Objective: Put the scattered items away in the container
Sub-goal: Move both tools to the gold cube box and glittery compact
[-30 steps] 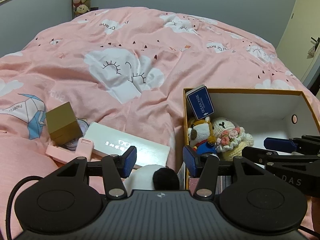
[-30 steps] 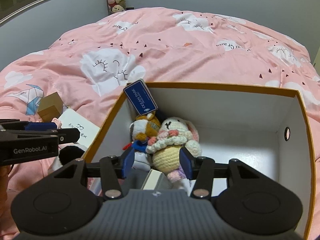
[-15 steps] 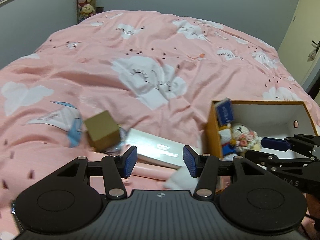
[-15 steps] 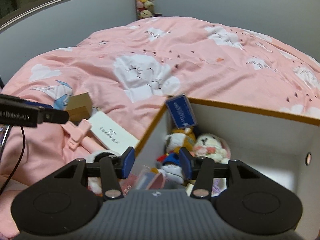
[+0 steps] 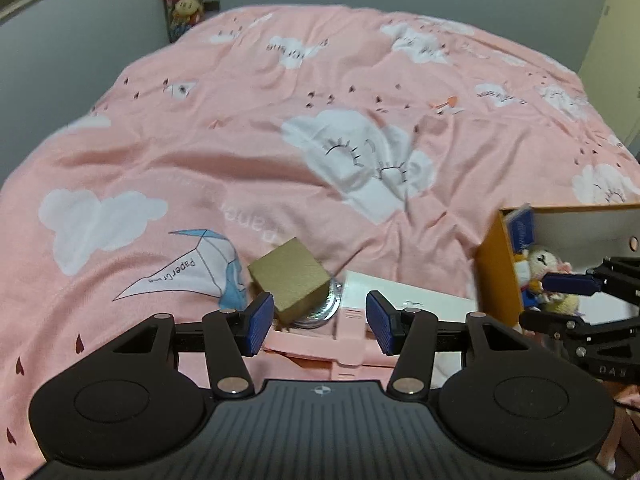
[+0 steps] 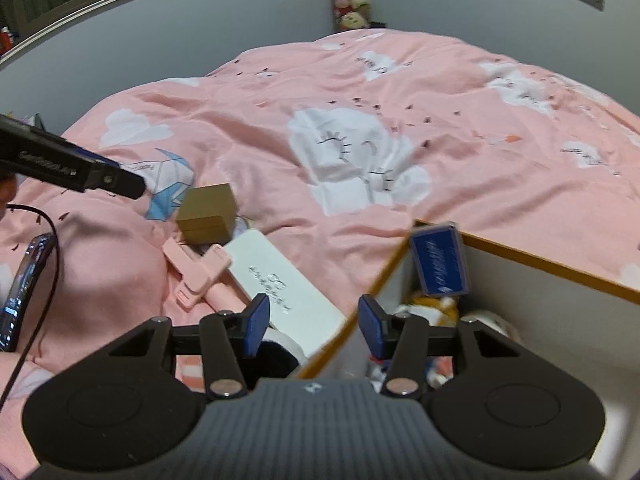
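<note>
Change: both views had swung leftward since half a second earlier, so the gold box (image 5: pixel 291 276) sat lower centre in the left view, just ahead of the claw.
Left claw (image 5: pixel 316 323): wide open, holding nothing, its left pad (image 5: pixel 259 322) just beside the gold box.
Right claw (image 6: pixel 313 325): wide open, empty, straddling the container (image 6: pixel 532 262) corner at lower centre.
Scattered items: gold box, white box (image 6: pixel 282 286) and pink clip (image 6: pixel 196 270) lay close together on the bed (image 5: pixel 240 140), left of the container; a round shiny thing (image 5: pixel 320 310) showed under the gold box.
Container: at right edge of the left view, holding plush toys (image 5: pixel 538 266) and a blue card (image 6: pixel 440 262) leaning at its corner.
</note>
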